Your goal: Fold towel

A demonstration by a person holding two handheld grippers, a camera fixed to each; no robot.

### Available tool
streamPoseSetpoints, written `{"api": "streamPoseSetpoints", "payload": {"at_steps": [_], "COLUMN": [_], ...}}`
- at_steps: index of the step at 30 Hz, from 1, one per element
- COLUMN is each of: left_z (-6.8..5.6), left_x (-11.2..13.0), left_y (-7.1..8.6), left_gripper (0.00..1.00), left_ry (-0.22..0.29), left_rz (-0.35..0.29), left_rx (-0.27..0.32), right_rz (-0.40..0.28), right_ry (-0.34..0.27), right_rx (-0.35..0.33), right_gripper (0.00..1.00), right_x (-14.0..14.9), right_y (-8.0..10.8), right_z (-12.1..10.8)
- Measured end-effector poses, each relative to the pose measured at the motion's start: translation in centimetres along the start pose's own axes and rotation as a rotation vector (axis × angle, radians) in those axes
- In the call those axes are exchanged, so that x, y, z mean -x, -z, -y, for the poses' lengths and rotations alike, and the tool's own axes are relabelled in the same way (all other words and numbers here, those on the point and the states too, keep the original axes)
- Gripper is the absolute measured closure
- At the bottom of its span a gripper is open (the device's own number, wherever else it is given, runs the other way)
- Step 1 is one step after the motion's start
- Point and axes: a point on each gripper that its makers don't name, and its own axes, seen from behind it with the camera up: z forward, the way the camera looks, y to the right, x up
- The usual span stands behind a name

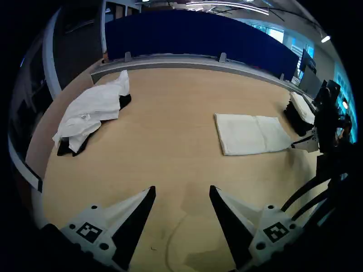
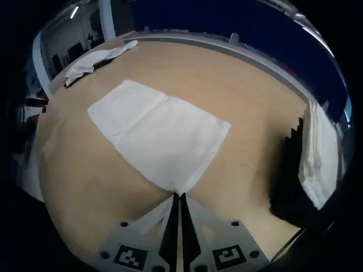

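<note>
My left gripper [image 1: 182,189] has white fingers [image 1: 127,208] with black inner faces. Each carries a square black-and-white marker [image 1: 89,231]; my right gripper [image 2: 178,197] looks alike.

Light: dim and cool, from ceiling strip lights [image 1: 227,5].
Shadows: soft and faint on the table [image 1: 181,122].
Brightest: the white towel [image 2: 159,131], evenly lit.
Edges: table rim bent by fisheye, darkening outward.

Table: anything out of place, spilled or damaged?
Crumpled white cloth heaped over a dark item near a far corner of the table looks untidy. The folded towel lies flat, one corner pinched in the right gripper's fingers. Nothing spilled or damaged.
</note>
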Motion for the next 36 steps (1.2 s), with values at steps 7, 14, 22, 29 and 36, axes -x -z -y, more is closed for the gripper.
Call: {"api": "streamPoseSetpoints", "payload": {"at_steps": [7,14,22,29,36], "left_z": [-0.2,-0.2,0.0,0.0,-0.1], "left_x": [-0.4,-0.7,-0.9,-0.8,-0.6], "left_y": [-0.1,0.1,0.4,0.5,0.5], "left_gripper": [0.12,0.13,0.12,0.13,0.13], "left_ry": [0.001,0.009,0.019,0.024,0.029], "left_rz": [-0.009,-0.02,-0.031,-0.037,-0.038], "left_rx": [0.007,0.015,0.018,0.027,0.036], "right_rz": [-0.03,-0.065,-0.104,-0.13,-0.145], "right_ry": [0.009,0.053,0.133,0.197,0.239], "right_rx": [0.001,0.001,-0.007,-0.029,-0.057], "right_gripper": [0.97,0.97,0.97,0.97,0.97], "right_x": [-2.2,-5.7,-10.7,-14.5,-16.9], "right_y": [1.1,2.4,3.3,2.8,1.9], "right_z": [0.1,0.8,2.6,4.7,7.1]}}
